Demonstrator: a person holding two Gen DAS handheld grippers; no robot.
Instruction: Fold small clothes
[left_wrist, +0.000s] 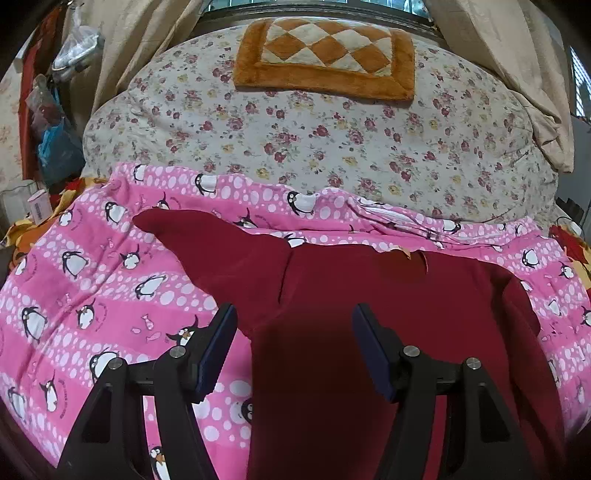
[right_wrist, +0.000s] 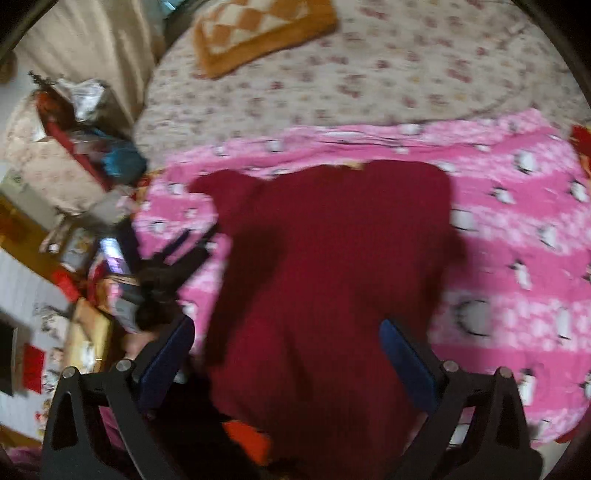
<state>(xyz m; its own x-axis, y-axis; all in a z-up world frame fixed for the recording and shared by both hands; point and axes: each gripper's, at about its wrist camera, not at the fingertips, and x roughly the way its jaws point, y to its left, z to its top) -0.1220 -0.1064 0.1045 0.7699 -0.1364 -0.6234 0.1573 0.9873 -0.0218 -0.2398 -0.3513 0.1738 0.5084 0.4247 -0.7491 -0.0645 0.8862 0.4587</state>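
Observation:
A dark red long-sleeved top (left_wrist: 369, 314) lies flat on a pink penguin blanket (left_wrist: 92, 288). Its left sleeve (left_wrist: 207, 240) sticks out to the upper left; the right sleeve lies folded down its right side. My left gripper (left_wrist: 293, 314) is open, hovering over the top's left side near the armpit, holding nothing. In the blurred right wrist view the same top (right_wrist: 332, 258) fills the middle, and my right gripper (right_wrist: 288, 325) is open above its lower part, empty. The left gripper shows there as a dark shape (right_wrist: 177, 258) at the top's left edge.
A floral bedspread (left_wrist: 314, 140) lies behind the blanket, with an orange checkered cushion (left_wrist: 325, 55) at the far end. Beige curtains (left_wrist: 517, 74) hang on both sides. Bags and clutter (right_wrist: 74, 166) crowd the bed's left side. Something orange (right_wrist: 243, 439) lies near the hem.

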